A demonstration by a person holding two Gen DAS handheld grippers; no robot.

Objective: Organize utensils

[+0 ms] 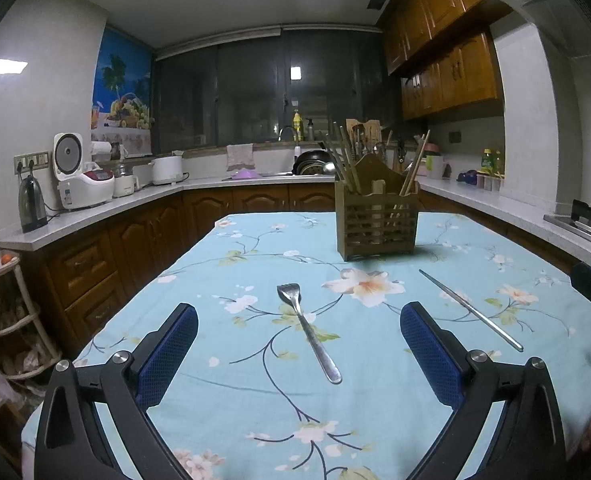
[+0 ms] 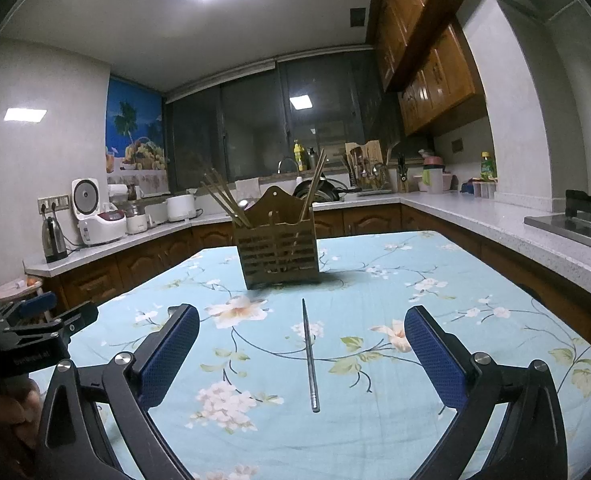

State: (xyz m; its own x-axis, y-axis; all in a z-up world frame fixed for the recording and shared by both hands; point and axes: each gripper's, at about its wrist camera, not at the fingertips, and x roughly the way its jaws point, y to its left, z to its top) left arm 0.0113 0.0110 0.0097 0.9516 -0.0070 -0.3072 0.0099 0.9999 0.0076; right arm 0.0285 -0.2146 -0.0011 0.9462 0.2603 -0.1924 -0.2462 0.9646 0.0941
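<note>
A metal fork lies on the floral blue tablecloth, tines pointing away, between the open fingers of my left gripper. A metal chopstick lies to its right; in the right wrist view the chopstick lies between the open fingers of my right gripper. A wooden utensil holder with several wooden chopsticks stands farther back on the table, also in the right wrist view. Both grippers are empty and hover above the table.
The left gripper's body shows at the left edge of the right wrist view. Kitchen counters with a kettle, rice cooker and sink surround the table. A stove is at the right.
</note>
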